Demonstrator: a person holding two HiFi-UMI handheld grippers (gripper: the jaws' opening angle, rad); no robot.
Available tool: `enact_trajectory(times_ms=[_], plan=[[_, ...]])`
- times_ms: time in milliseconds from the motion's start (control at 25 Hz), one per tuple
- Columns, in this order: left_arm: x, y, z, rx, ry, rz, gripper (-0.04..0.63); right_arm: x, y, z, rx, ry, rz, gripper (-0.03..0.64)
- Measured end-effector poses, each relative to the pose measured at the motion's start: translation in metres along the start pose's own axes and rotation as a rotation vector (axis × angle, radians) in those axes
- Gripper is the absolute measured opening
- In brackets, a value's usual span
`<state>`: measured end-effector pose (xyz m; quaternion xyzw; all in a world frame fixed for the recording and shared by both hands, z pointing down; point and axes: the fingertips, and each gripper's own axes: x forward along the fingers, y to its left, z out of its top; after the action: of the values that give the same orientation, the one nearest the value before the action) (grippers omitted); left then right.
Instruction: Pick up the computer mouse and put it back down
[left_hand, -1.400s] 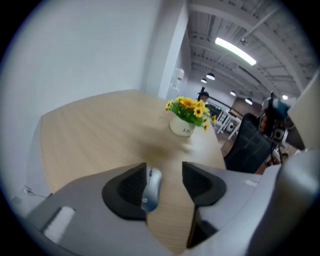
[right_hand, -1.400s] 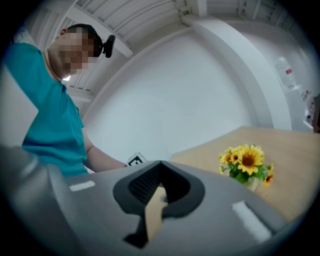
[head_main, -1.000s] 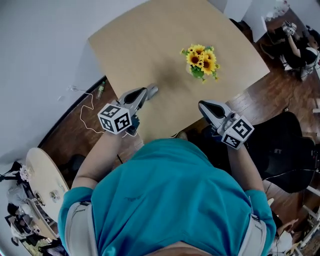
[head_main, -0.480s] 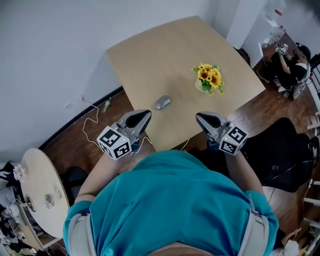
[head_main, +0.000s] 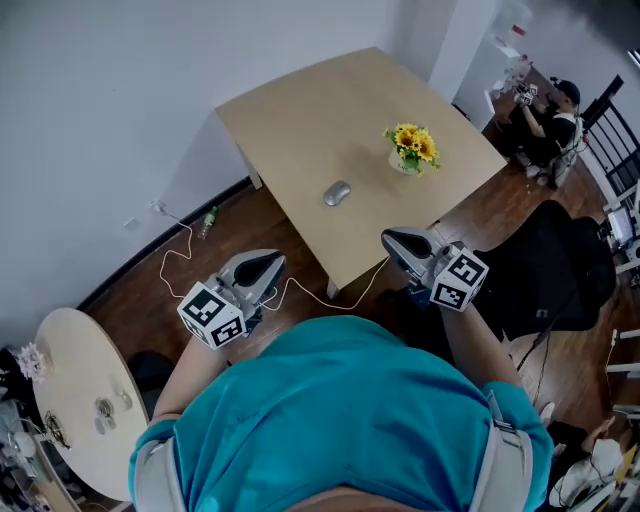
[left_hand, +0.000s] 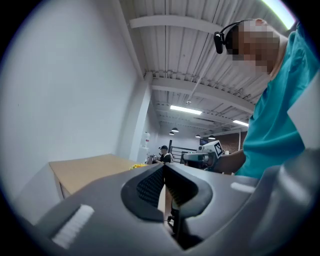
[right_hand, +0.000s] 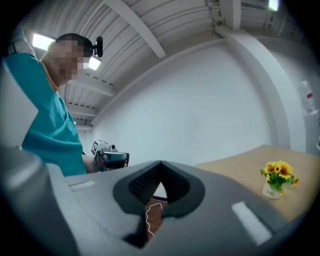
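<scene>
The grey computer mouse (head_main: 336, 193) lies alone on the light wooden table (head_main: 290, 110), near its front edge. Both grippers hang off the table over the wooden floor, close to my body. My left gripper (head_main: 274, 263) is shut and holds nothing; its closed tips (left_hand: 164, 166) point level, with the table (left_hand: 85, 170) to the left. My right gripper (head_main: 389, 240) is also shut and holds nothing, its tips (right_hand: 160, 163) meeting at a point. The mouse does not show in either gripper view.
A small vase of sunflowers (head_main: 411, 147) stands on the table right of the mouse, also visible as flowers (right_hand: 278, 179). A white cable (head_main: 300, 292) runs over the floor. A round side table (head_main: 85, 390) is left, a black chair (head_main: 560, 270) right, a seated person (head_main: 545, 115) beyond.
Both grippers have drawn back from the table towards my body and now hang over the floor. The left one has left the mouse, which lies bare on the table.
</scene>
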<state>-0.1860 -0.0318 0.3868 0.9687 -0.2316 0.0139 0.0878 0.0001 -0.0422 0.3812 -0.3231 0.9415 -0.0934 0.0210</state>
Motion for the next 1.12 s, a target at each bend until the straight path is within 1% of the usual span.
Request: enact_trajectory(times_ms=[160,320,400,480,560,600,720,800,880,1040,1120], plan=[[-0.001,-0.041,0.005,0.010,-0.029,0.009,0.005,-0.038,0.020,0.005,-0.013,-0.023,0.001,0.003],[0.013,-0.100,-0.004,0.020,-0.022,0.017,0.005,-0.092,0.043,0.001,-0.050,-0.050,0.043,0.003],[0.025,-0.135,-0.010,0.003,-0.038,0.032,0.006,-0.127,0.052,-0.005,-0.065,-0.050,0.067,0.003],[0.037,-0.168,-0.015,-0.035,-0.064,0.058,0.005,-0.162,0.061,-0.014,-0.074,-0.037,0.090,0.003],[0.046,-0.200,-0.021,-0.068,-0.067,0.078,0.005,-0.194,0.068,-0.026,-0.068,-0.019,0.106,0.003],[0.050,-0.216,-0.025,-0.072,-0.058,0.081,0.006,-0.209,0.069,-0.032,-0.056,-0.012,0.110,0.003],[0.055,-0.257,-0.033,-0.038,-0.027,0.090,0.006,-0.243,0.072,-0.046,-0.007,-0.008,0.113,0.003],[0.050,-0.272,-0.033,-0.017,-0.023,0.105,0.006,-0.255,0.077,-0.053,0.013,-0.005,0.118,0.003],[0.038,-0.277,-0.033,-0.014,-0.029,0.122,0.006,-0.257,0.087,-0.057,0.017,0.000,0.124,0.003],[0.007,-0.270,-0.030,-0.008,-0.051,0.140,0.006,-0.246,0.111,-0.056,-0.003,0.008,0.134,0.003],[-0.010,-0.267,-0.032,0.001,-0.048,0.135,0.005,-0.237,0.121,-0.055,-0.006,0.003,0.117,0.003]])
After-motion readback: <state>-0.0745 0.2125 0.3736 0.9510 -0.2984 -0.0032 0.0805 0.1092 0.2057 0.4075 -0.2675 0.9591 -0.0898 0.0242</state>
